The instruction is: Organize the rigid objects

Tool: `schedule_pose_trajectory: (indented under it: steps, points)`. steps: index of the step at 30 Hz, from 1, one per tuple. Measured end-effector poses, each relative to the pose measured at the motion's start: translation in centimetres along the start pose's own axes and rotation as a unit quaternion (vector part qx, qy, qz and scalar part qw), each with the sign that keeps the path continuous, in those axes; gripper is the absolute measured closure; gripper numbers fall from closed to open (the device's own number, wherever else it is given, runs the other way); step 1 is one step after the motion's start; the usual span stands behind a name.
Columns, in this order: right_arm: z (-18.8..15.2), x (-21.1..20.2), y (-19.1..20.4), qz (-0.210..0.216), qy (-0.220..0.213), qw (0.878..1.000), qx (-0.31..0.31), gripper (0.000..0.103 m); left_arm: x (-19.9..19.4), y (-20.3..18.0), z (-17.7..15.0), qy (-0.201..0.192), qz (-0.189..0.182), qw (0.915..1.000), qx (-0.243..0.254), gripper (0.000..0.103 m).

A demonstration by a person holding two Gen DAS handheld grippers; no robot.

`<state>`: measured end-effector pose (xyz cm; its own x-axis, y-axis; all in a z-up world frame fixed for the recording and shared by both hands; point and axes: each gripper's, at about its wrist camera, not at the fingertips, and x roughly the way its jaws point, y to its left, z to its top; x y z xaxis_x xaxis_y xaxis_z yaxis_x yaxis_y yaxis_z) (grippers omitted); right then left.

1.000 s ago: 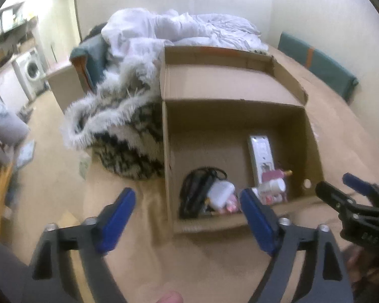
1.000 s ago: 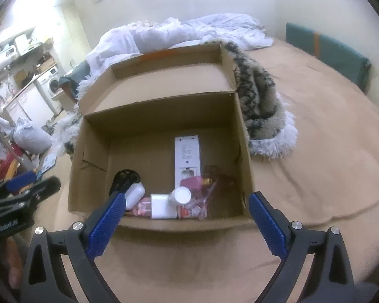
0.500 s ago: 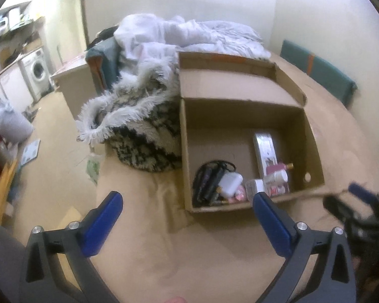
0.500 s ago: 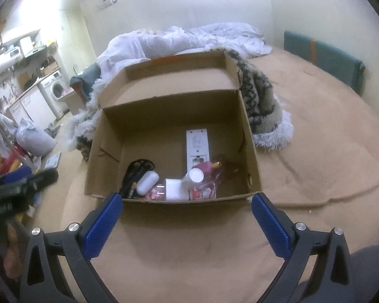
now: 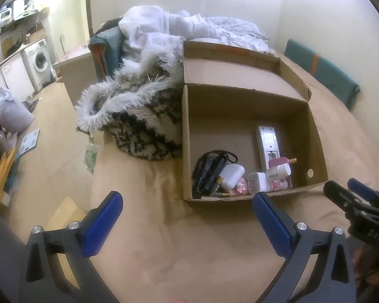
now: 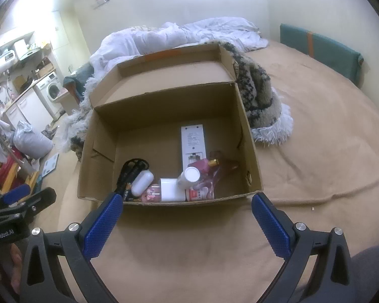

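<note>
Setting: bedroom, with a tan bedspread carrying an open cardboard box; a shaggy black-and-white throw leans against the box wall and a white duvet is heaped beyond the box.
Task items: all gathered along the near wall inside the box, probably because that edge is the easiest drop point: black scissors, white case, white plug adapter, white bottle, with a white remote lying lengthwise toward the box centre.
Left gripper: jaws wide, nothing between them, short of the box's near wall.
Right gripper: jaws wide and empty, centred on the box's near wall.
Reading: both tools empty outside the box suggests sorting is near done or paused.
Hard to make out: pink items beside the adapter overlap; labels unreadable; the box's near wall hides their bases.
</note>
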<state>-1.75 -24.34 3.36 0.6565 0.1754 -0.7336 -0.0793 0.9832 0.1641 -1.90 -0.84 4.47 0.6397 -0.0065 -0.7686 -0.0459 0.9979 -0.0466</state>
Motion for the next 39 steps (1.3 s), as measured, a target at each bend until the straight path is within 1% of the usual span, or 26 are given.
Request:
schedule_pose_trajectory:
  steps: [5,35,39]
  points:
    - [-0.03,-0.04,0.00,0.010,-0.001,1.000,0.001,0.000,0.09,-0.11,-0.04,0.005,-0.005,1.0000,-0.002,0.000]
    - [-0.07,-0.08,0.38,0.012,-0.003,1.000,-0.004,0.000,0.28,-0.18,-0.17,0.005,0.003,1.0000,-0.001,0.000]
    - [-0.07,-0.02,0.30,0.013,-0.003,1.000,-0.006,0.000,0.22,-0.16,-0.20,0.004,-0.001,1.0000,-0.005,0.000]
